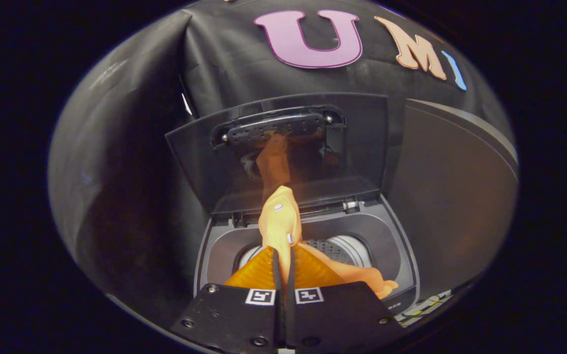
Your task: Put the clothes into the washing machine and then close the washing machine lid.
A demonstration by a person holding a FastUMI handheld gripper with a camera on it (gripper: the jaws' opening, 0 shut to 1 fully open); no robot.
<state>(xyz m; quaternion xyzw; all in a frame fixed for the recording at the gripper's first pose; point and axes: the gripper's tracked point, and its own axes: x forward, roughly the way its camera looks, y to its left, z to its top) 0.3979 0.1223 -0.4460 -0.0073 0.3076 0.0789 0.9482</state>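
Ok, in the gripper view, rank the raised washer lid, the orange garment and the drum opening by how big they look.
1. raised lid: clearly largest.
2. orange garment, pinched in the shut gripper; it sits near the camera, so its rank is unsure.
3. drum opening: smallest, but partly hidden by the garment.

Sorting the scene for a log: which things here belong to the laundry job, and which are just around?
Job:
- orange garment, pinched in the shut gripper above the drum
- washing machine, its lid raised

Around:
- grey panel beside the machine
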